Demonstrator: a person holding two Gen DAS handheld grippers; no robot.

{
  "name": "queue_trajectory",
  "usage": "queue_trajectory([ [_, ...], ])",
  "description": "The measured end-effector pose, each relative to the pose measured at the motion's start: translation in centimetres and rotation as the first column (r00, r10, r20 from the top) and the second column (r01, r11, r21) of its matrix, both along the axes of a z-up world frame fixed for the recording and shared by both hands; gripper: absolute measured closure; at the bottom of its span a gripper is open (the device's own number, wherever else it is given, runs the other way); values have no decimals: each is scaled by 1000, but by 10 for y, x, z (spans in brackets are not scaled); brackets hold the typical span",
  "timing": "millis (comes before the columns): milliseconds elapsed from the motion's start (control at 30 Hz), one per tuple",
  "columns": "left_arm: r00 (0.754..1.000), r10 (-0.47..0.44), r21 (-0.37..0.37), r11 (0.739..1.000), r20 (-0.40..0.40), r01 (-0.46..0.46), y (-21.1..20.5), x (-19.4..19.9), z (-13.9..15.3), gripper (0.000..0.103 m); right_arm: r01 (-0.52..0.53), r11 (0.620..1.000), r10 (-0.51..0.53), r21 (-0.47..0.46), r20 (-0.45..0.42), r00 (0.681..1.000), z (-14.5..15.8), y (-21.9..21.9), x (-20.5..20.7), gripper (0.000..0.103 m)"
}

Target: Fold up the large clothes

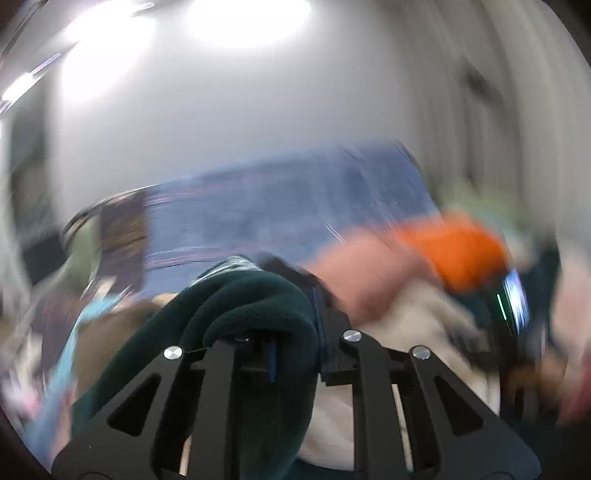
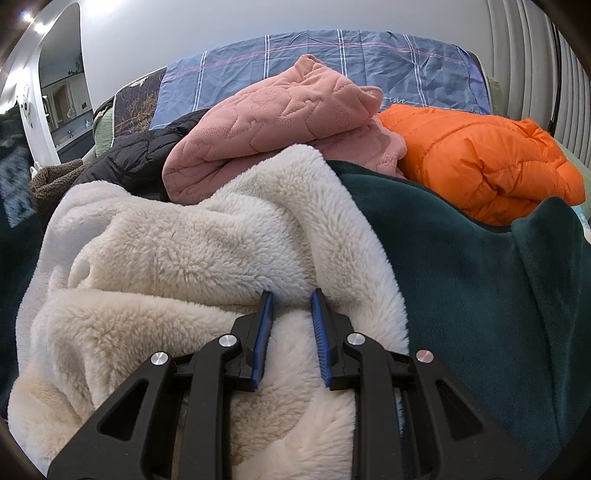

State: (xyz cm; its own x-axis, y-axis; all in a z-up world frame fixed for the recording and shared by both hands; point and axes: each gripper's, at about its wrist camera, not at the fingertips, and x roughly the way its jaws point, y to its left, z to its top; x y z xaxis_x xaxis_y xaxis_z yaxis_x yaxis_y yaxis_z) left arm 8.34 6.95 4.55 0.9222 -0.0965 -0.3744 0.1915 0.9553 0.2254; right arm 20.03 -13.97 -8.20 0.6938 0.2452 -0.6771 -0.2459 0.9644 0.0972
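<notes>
While the left-wrist view smears into heavy blur, the left tool [image 1: 284, 295] is clenched on a thick fold of dark green fleece [image 1: 236, 314], which bulges up over its fingers and hangs down between the black linkage arms. Beyond it, only colours can be made out: the blue bedsheet [image 1: 266, 214], an orange shape and a pale pink one at the right.

From the right-wrist view the scene is sharp. The right tool [image 2: 291, 295] points down at a cream sherpa fleece garment [image 2: 192, 251] heaped at the near edge of the bed. Its blue-padded fingers [image 2: 263, 332] stand a little apart with a ridge of cream pile between them; whether the pads actually pinch the fabric cannot be told. The same dark green fleece [image 2: 461, 266] spreads over the near right part of the bed, touching the cream garment along its right side.

Farther back, a pink quilted garment [image 2: 280, 125] lies folded on top of the pile, an orange puffer jacket [image 2: 480, 158] just beside it toward the right edge, and a black puffer jacket [image 2: 147, 151] toward the left. The striped blue bedsheet [image 2: 406, 62] covers the far end of the bed, against a white wall [image 2: 221, 29].
</notes>
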Motion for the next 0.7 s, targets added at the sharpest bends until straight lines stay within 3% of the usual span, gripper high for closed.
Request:
queue_trajectory([
  [67,989,-80,199,975,-123,104,-60,10,-49,84,-3,1000,3,14,-2,1000,0,-2,0,78],
  [167,960,-92,366,912,-263,187,-105,7,-121,85,-10,999,10,38,-5,1000,0,-4,0,77],
  [200,967,-84,391,904,-240,175,-107,0,-132,85,-12,999,13,44,-6,1000,0,-5,0,77],
  [267,971,-81,360,919,-225,160,-99,-6,-132,83,-19,998,19,55,-7,1000,0,-7,0,76],
  [367,961,-67,256,957,-267,138,-76,-5,-124,62,-21,998,22,58,-11,1000,0,-6,1,76],
  [433,965,-56,234,965,-256,118,-66,-6,-128,52,-22,998,22,55,-9,1000,1,-6,0,75],
  [567,970,-50,196,976,-237,98,-60,-3,-137,48,-31,997,32,65,-14,999,4,-7,0,74],
  [700,975,-32,240,967,-219,85,-69,2,-146,46,-74,992,86,98,-124,988,36,-11,10,74],
])
